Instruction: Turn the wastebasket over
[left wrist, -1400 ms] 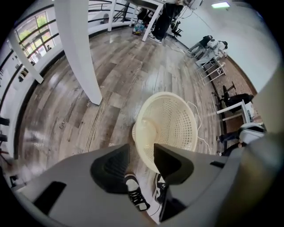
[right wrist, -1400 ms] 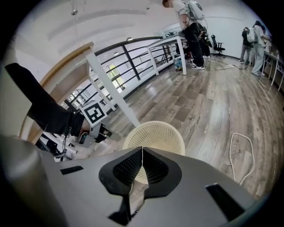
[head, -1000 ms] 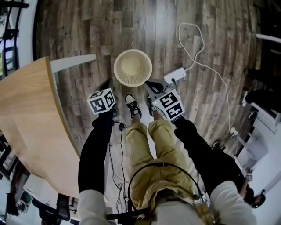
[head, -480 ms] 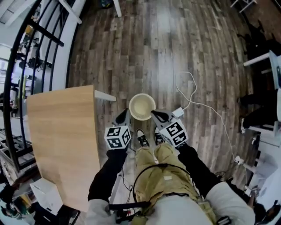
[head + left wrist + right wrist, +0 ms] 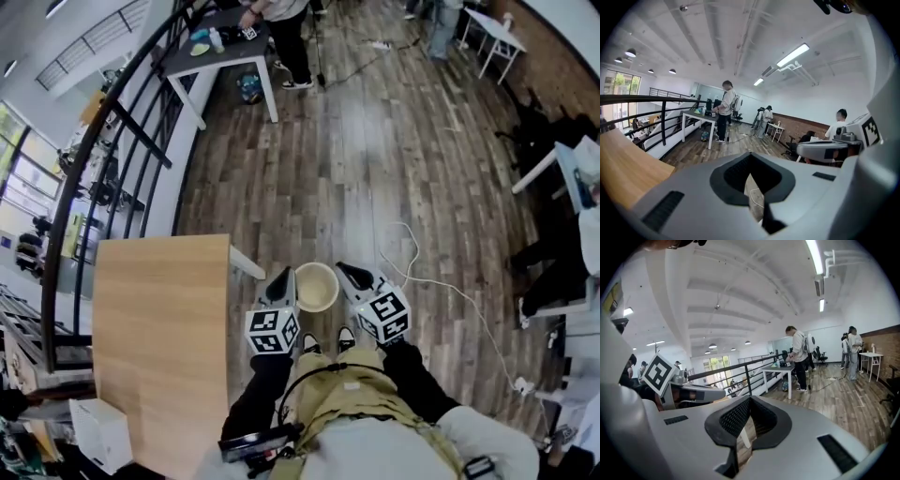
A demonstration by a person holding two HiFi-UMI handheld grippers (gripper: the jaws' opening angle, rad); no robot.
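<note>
Underfoot in the head view, a wood-plank floor (image 5: pixel 375 169) fills most of the frame. The wastebasket (image 5: pixel 317 287) stands on it upright, mouth up. From above it shows between the tips of the left tool (image 5: pixel 280 281) and the right tool (image 5: pixel 355 275), just ahead of the person's shoes (image 5: pixel 309 343). A pale wooden surface (image 5: pixel 159 347) lies at the left and a white cable (image 5: pixel 412 267) trails off to the right. Far off, someone stands at a dark table (image 5: pixel 211 49).

The left gripper view shows that tool's jaws pressed together, nothing between them. Beyond runs a black railing (image 5: pixel 642 98), with the wooden surface below it at the left. A white ceiling carries a strip light (image 5: pixel 792 55), and a brick wall (image 5: pixel 787 123) closes the far end.

The right gripper view shows that tool's jaws likewise pressed together and empty. The other tool sits at its left, and plank floor stretches away on the right.
</note>
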